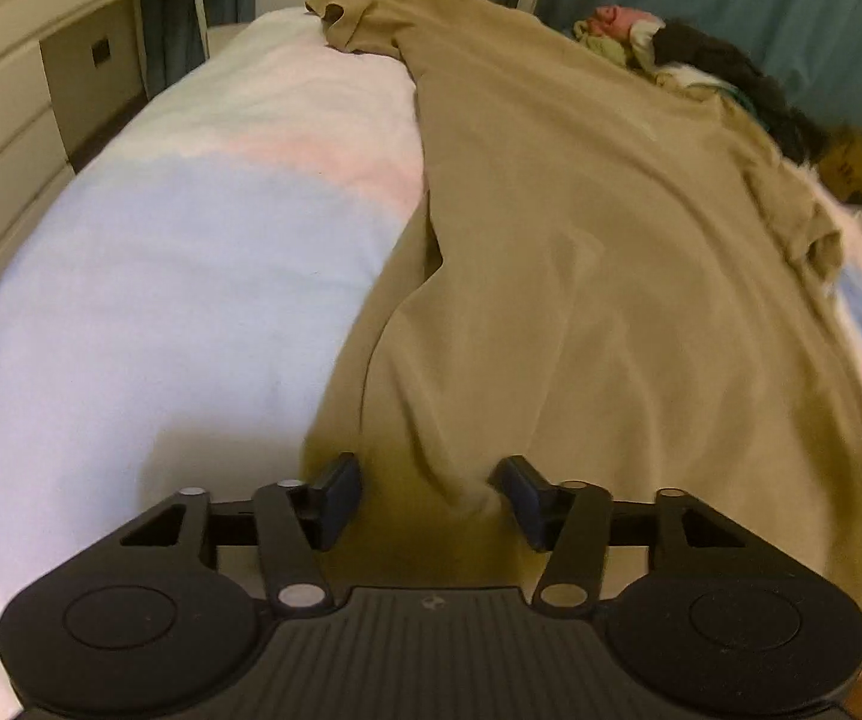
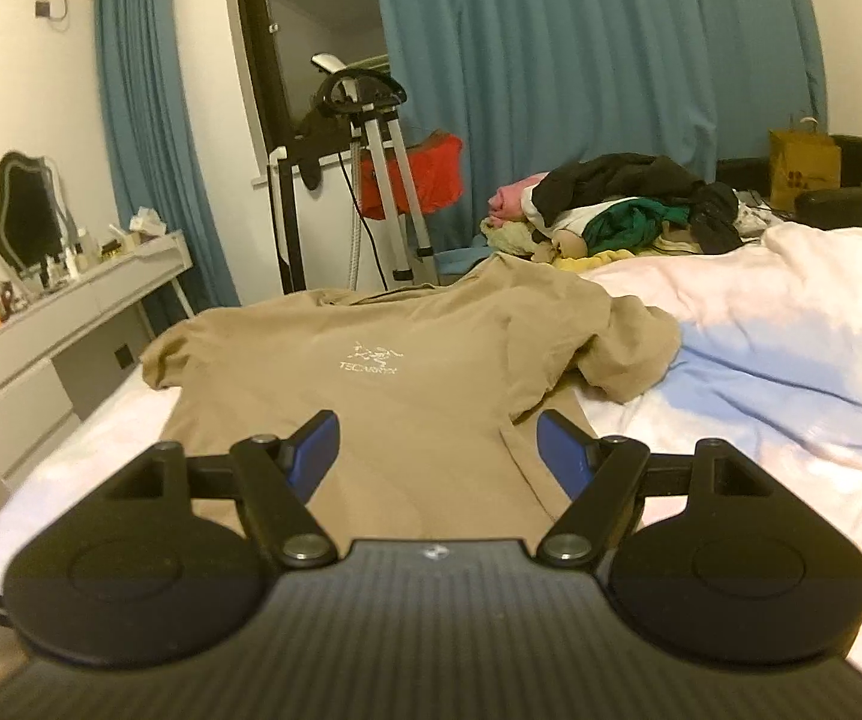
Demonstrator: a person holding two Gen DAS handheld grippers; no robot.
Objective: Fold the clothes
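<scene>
Hovering over the tan shirt (image 1: 580, 252), the left gripper (image 1: 428, 495) gapes with hem between; pinch one layer at six o'clock. Right gripper (image 2: 436, 450) wide, empty.

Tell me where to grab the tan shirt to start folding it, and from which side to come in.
Grip the tan shirt at its near bottom hem, coming from the near edge of the bed. The hem lies nearest, right under the open left gripper and open right gripper, and the cloth there is fairly flat; the far sleeve is bunched up.
</scene>
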